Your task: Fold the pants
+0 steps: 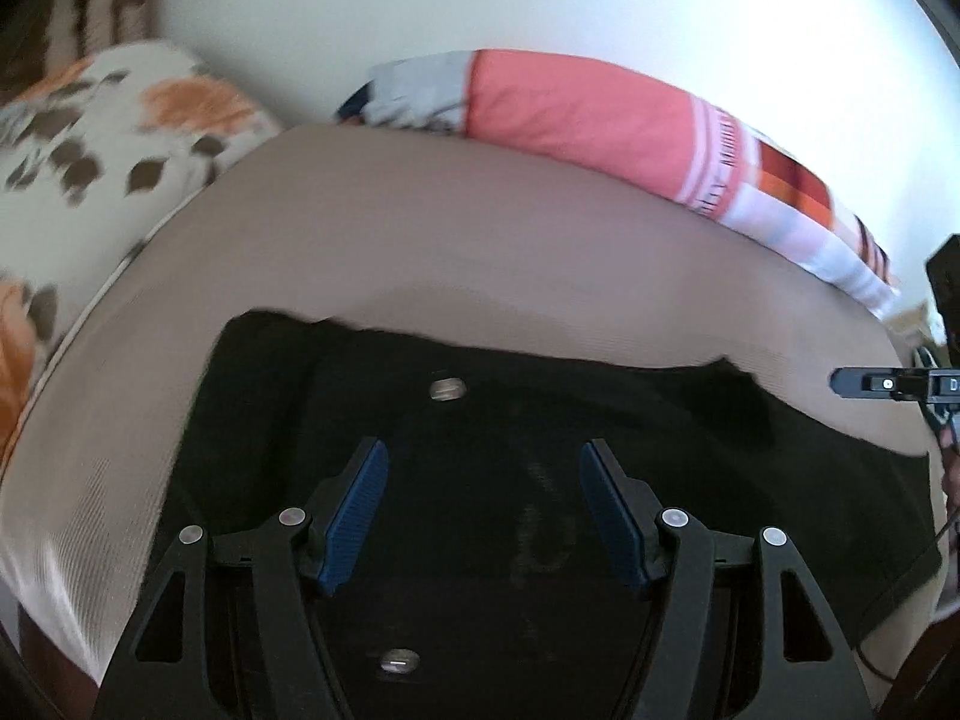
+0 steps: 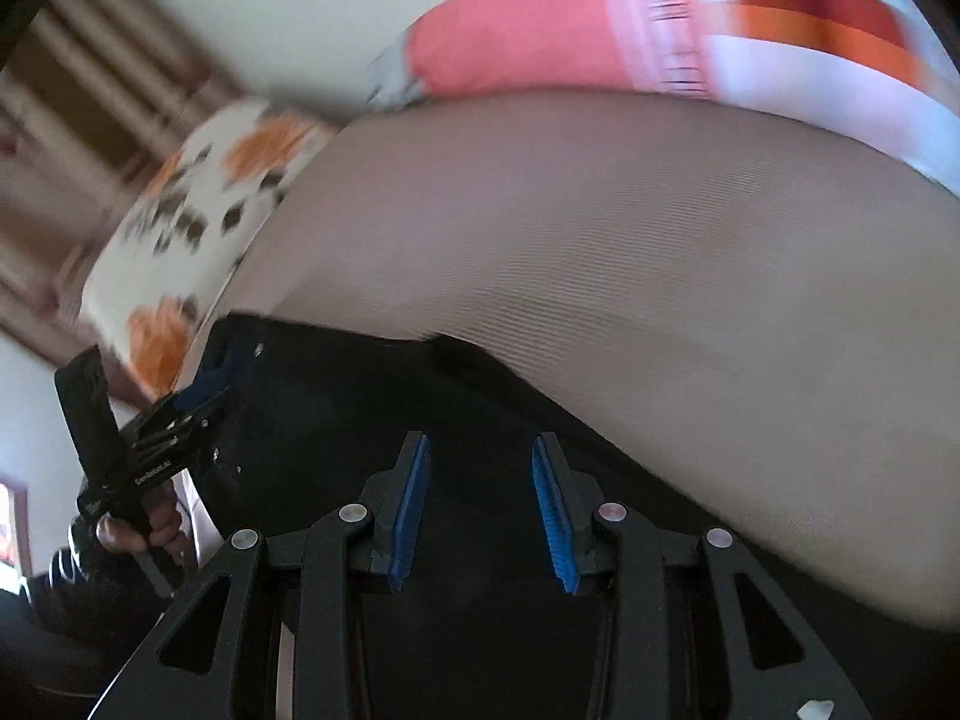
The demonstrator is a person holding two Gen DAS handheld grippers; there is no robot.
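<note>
Under both my grippers, black pants (image 1: 540,420) run left-right across the bed (image 1: 480,228)
Left gripper (image 1: 483,510) and right gripper (image 2: 480,510) both gape empty, equally near

One pants (image 1: 480,420), seemingly two pillows (image 1: 588,114).

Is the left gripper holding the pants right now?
No, the left gripper is open above the black pants, nothing between its fingers.

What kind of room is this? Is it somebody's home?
Most likely a bedroom in a home. Black pants lie on a beige bed sheet, with a pink striped pillow and a floral orange-and-brown pillow along a plain white wall.
</note>
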